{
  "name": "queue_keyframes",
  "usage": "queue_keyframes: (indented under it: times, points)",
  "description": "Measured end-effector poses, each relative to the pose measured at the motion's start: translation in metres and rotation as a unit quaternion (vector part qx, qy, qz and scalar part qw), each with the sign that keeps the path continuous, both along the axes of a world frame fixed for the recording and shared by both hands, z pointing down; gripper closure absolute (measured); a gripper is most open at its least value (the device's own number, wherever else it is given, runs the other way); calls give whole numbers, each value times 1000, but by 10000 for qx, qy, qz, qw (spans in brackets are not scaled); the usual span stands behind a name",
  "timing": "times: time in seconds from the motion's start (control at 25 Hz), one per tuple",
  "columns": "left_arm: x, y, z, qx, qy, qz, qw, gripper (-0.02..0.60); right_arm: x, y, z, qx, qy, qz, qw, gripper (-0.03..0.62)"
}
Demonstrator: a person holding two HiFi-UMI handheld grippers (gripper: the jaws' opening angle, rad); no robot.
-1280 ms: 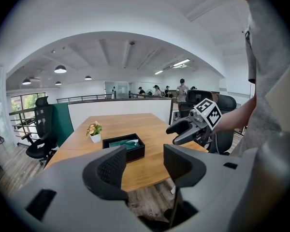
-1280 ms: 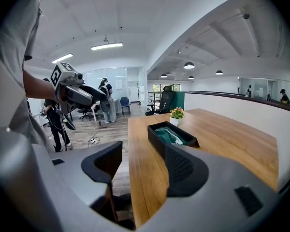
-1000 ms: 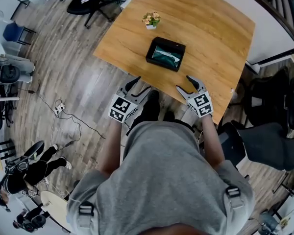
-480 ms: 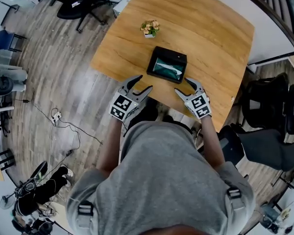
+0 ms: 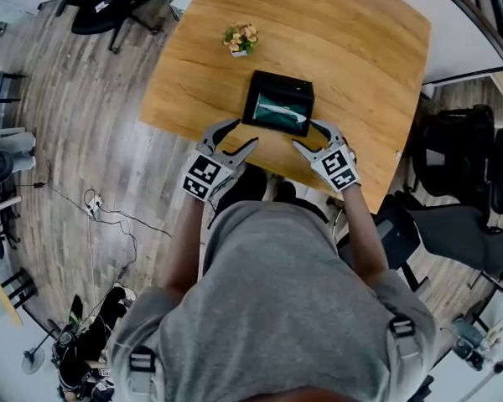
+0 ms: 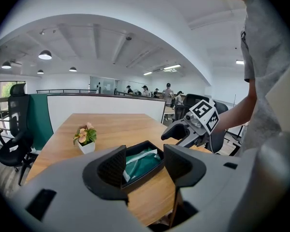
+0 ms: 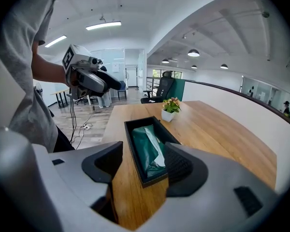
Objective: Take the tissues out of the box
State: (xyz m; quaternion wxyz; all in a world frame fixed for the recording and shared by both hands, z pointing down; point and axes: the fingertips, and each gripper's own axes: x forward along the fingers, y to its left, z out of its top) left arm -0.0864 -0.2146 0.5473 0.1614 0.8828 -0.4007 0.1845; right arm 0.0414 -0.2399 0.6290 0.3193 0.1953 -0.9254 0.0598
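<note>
A black open box (image 5: 278, 102) sits on the wooden table (image 5: 352, 48) near its front edge. Inside lies a green tissue pack (image 5: 277, 111) with a white tissue showing. My left gripper (image 5: 233, 139) is open at the box's near left corner, just over the table edge. My right gripper (image 5: 308, 136) is open at the box's near right corner. In the left gripper view the box (image 6: 144, 162) shows between the jaws, with the right gripper (image 6: 180, 131) beyond. In the right gripper view the box (image 7: 149, 153) lies just ahead, with the left gripper (image 7: 111, 83) beyond.
A small potted flower (image 5: 239, 38) stands on the table left of and beyond the box. Black office chairs (image 5: 465, 191) stand right of the table and another (image 5: 109, 2) at the far left. Cables (image 5: 101, 212) lie on the wood floor.
Both grippers have moved forward to the table edge and now flank the box's near corners. The head view has shifted closer to the table.
</note>
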Motion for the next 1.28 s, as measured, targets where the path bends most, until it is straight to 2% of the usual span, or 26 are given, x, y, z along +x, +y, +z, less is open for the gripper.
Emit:
queue_keyframes:
  times: [0.48, 0.68, 1.08, 1.28]
  points:
    - [-8, -21, 33, -281, -2, 206, 9994, 334, -24, -22, 25, -108, 258, -228, 9993, 316]
    - [-12, -26, 40, -372, -37, 277, 9989, 334, -38, -30, 29, -271, 140, -316, 9990, 321]
    - [-21, -34, 52, -495, -20, 399, 9980, 334, -55, -43, 58, -224, 657, -678, 9953, 324]
    - [-24, -38, 58, -594, -22, 502, 9970, 334, -64, -46, 66, -255, 754, -777, 9938, 349]
